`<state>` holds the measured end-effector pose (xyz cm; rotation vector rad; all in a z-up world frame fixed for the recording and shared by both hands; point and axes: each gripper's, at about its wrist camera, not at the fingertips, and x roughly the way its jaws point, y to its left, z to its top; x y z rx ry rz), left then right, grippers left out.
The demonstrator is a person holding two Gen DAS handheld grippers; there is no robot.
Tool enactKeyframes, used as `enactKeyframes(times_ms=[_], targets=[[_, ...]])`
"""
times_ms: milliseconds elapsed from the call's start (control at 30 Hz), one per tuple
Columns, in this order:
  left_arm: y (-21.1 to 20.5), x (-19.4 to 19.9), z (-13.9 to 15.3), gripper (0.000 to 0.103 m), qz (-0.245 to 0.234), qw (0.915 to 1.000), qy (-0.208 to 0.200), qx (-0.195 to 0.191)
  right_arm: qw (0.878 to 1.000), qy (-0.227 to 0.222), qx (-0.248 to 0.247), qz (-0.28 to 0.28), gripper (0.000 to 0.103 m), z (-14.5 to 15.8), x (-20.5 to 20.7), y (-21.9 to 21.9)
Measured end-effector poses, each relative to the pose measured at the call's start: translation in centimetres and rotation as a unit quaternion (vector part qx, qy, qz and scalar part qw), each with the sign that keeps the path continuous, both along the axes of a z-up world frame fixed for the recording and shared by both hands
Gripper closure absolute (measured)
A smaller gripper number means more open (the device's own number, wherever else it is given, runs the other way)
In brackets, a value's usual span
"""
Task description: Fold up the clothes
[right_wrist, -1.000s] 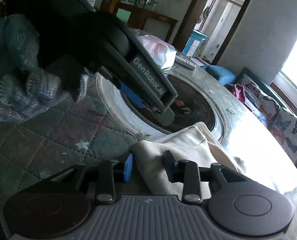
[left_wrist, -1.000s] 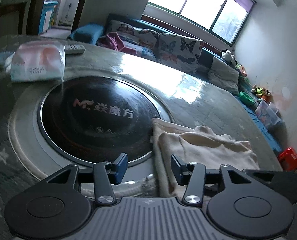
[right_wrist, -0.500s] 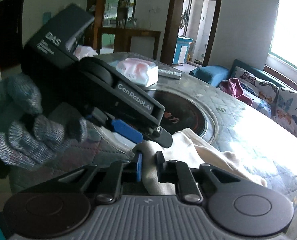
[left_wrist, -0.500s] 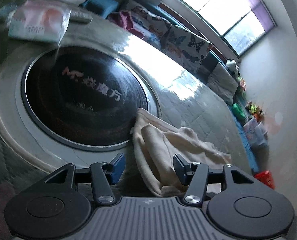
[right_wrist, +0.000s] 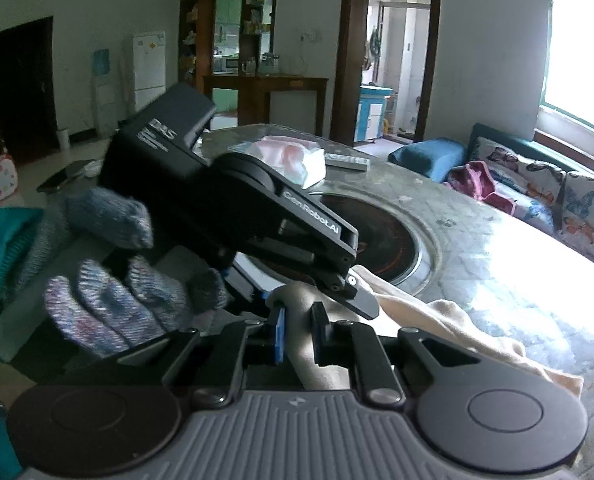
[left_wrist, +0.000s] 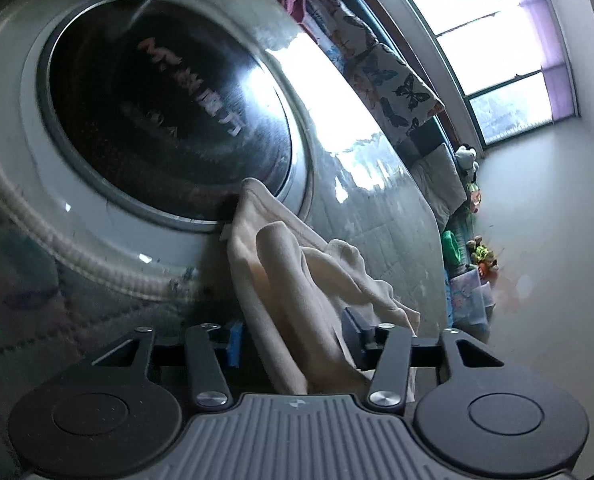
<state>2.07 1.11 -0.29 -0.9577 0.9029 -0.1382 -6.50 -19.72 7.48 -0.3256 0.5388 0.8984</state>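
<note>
The cream garment point(right_wrist: 437, 320) trails across the tabletop point(right_wrist: 477, 240); the right hand-held gripper point(right_wrist: 299, 334) pinches its bunched edge, while the left hand-held gripper point(left_wrist: 293, 340) straddles it, apparently unclosed.

Left wrist cam: sits low, right behind the left gripper point(left_wrist: 293, 342), tilted hard, looking across the table point(left_wrist: 377, 216) toward the window point(left_wrist: 509, 52) and butterfly-cushion sofa point(left_wrist: 377, 76). Very close to the cream garment point(left_wrist: 297, 280).

Right wrist cam: behind the right gripper point(right_wrist: 299, 334), roughly level, facing the kitchen doorway point(right_wrist: 249, 48) and the room's far side, window at frame right.

Shared: black round hotplate point(left_wrist: 165, 120) point(right_wrist: 381, 240), the garment point(right_wrist: 437, 320), table, sofa. Right cam also catches the left gripper's body point(right_wrist: 257, 216) and gloved left hand point(right_wrist: 117, 280) close up.
</note>
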Motion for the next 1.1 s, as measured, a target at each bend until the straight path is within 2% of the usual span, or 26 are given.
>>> enactKeyframes(times_ms=[200, 467, 567, 667, 867, 933, 1100], targets=[[0.9, -0.5, -0.4, 0.081, 0.002, 0.9999, -0.001, -0.015, 1.0, 0.011, 0.011, 0.011, 0.091, 0.0, -0.6, -0.3], [1.2, -0.4, -0.4, 0.084, -0.005, 1.0, 0.0, 0.002, 0.999, 0.036, 0.031, -0.014, 0.086, 0.1, 0.2, -2.2], [1.4, -0.3, -0.2, 0.084, -0.006, 0.9999, -0.002, 0.01, 0.997, 0.032, 0.032, -0.063, 0.086, 0.3, 1.3, -4.9], [1.7, -0.3, -0.1, 0.084, -0.002, 0.9999, -0.003, 0.015, 0.99, 0.041, 0.037, -0.128, 0.086, 0.0, 2.8, -8.1], [1.9, -0.2, -0.1, 0.084, 0.001, 0.9995, -0.003, 0.031, 0.962, 0.073, 0.047, -0.259, 0.083, -2.1, 7.1, -14.5], [1.9, -0.1, -0.1, 0.084, 0.0, 0.9994, -0.001, 0.033, 0.954, 0.088, 0.058, -0.281, 0.082, -3.1, 8.0, -15.8], [1.7, -0.2, -0.3, 0.084, -0.003, 0.9991, 0.002, 0.042, 0.945, 0.113, 0.072, -0.298, 0.079, -4.9, 9.9, -17.0]])
